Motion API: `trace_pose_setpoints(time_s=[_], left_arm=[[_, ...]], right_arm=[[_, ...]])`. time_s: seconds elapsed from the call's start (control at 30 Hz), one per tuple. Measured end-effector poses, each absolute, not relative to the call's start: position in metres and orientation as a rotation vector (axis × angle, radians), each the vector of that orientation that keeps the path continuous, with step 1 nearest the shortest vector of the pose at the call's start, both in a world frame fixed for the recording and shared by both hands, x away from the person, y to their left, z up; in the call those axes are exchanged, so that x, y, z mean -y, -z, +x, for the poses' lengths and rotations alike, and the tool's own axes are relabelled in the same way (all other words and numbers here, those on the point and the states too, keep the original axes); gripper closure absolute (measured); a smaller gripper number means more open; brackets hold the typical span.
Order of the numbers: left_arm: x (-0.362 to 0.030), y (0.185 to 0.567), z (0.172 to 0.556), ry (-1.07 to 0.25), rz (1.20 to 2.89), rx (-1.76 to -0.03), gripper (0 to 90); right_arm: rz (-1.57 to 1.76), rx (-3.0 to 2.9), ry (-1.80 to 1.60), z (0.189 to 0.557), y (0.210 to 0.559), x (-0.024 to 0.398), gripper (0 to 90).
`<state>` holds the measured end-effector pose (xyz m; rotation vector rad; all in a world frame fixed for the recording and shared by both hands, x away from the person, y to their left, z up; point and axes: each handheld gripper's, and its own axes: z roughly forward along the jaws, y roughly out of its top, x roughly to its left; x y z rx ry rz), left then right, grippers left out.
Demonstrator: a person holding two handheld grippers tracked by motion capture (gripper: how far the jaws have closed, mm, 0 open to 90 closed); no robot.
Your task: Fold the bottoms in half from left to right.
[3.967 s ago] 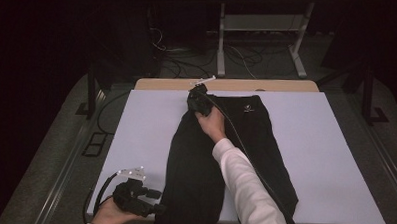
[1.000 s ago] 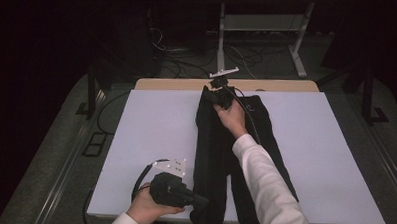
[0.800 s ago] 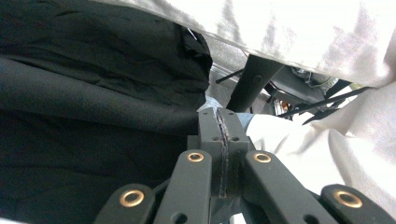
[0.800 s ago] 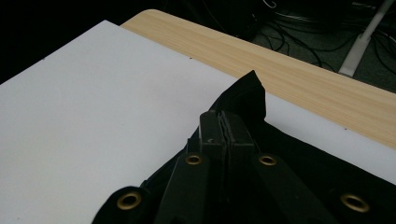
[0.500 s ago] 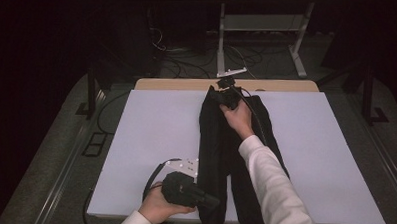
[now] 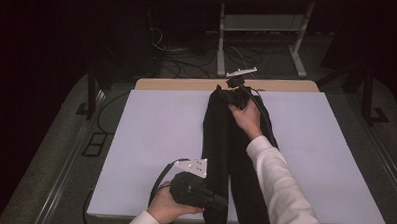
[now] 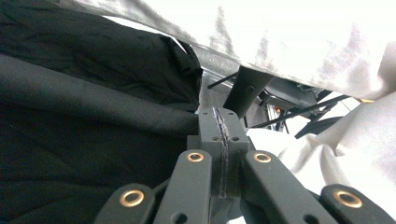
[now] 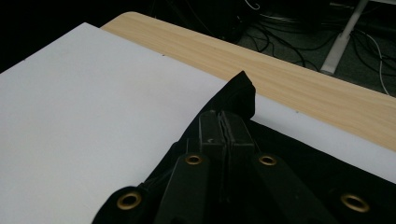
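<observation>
At the far end of the white board (image 6: 150, 135), the right gripper (image 6: 232, 95) has its jaws clamped on a corner of the black trousers (image 6: 220, 143), the cloth poking out past the tips. At the near edge the left gripper (image 6: 216, 201) is closed on the other end of the same fold. The trousers lie lengthwise down the middle, doubled into a narrow strip. This looks like mid-fold; next, both ends want laying flat together before letting go.

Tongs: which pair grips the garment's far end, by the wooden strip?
The right tongs, shut on the black garment at its far end; the left tongs grip its near end.
</observation>
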<state>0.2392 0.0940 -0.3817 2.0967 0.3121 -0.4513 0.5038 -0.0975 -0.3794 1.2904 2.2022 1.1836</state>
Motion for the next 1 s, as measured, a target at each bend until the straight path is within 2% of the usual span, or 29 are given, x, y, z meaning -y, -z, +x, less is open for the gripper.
trace_pose_setpoints(time_s=[1.0], left_arm=[[-0.040, 0.382, 0.249, 0.498, 2.062, -0.239, 89.3]], right_arm=[[1.320, -2.189, -1.171, 0.504, 0.380, 0.142, 87.1]])
